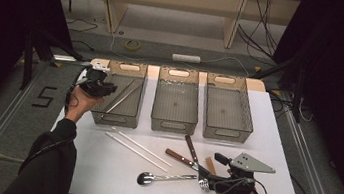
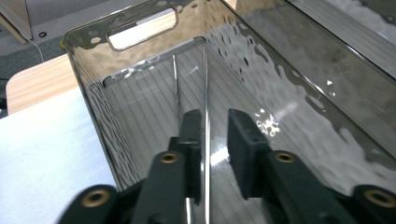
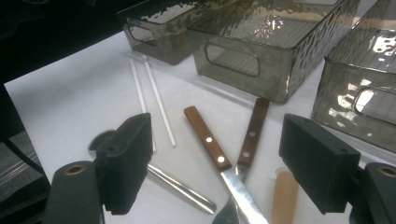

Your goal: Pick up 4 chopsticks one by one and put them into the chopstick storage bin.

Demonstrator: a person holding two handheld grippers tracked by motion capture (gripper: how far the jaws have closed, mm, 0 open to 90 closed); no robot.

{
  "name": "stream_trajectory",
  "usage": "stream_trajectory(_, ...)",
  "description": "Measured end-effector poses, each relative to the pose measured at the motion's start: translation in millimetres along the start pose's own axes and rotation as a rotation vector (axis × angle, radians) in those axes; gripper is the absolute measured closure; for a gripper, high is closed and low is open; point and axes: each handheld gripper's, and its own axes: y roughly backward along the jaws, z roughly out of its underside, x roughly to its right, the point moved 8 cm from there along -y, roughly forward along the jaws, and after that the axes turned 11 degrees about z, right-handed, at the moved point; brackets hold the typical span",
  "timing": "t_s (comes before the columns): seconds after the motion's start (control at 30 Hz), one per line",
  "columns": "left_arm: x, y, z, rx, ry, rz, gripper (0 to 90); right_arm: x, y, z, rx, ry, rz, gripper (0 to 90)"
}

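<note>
Left gripper (image 2: 210, 140) over left bin (image 1: 138, 80), jaws slightly apart; thin metal chopstick (image 2: 206, 93) stands between the pads, seemingly loose, long axis running 12–6 into the bin. Right gripper (image 3: 215, 163) wide open, empty, over counter (image 1: 100, 168). Two wood-handled knives (image 3: 208, 140) at its 12 o'clock, handles away, blades crossing under the jaws. Right hand nearer; likely next pick

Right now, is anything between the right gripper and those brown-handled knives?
Nothing visible. The right gripper, jaws wide open, hangs above the two knives; a spoon and a tan stick lie beside them.
</note>
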Motion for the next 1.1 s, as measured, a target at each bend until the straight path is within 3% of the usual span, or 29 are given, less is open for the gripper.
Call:
stream_trajectory(0.17, 20.4, 11.8, -2.7, -0.019, -0.052, 0.047, 59.3, 0.0, 0.0, -0.1, 0.0, 0.0, 0.001, 26.8)
stream_trajectory(0.27, 36.0, 19.0, -0.9, -0.049, -0.107, 0.076, 50.2, -0.1, 0.1, -0.1, 0.001, 0.001, 0.001, 26.8)
stream_trajectory(0.37, 53.8, 26.5, 1.2, -0.04, -0.141, 0.142, 43.6, -0.2, 0.3, -0.1, 0.002, 0.002, 0.002, 26.8)
stream_trajectory(0.43, 62.2, 29.7, 4.8, -0.098, -0.194, 0.145, 41.5, -0.5, 0.7, -0.5, 0.004, 0.001, 0.001, 26.8)
stream_trajectory(0.53, 75.6, 35.2, 8.6, -0.142, -0.269, 0.176, 38.8, -1.3, 1.1, -0.6, 0.005, 0.007, 0.0, 26.9)
stream_trajectory(0.9, 107.2, 43.4, 21.0, -0.237, -0.397, 0.249, 31.6, -1.5, 2.4, -1.1, 0.007, 0.008, -0.001, 26.8)
stream_trajectory(1.1, 123.3, 39.5, 32.4, -0.32, -0.481, 0.296, 30.0, -2.2, 2.3, -1.2, 0.007, 0.009, -0.004, 26.8)
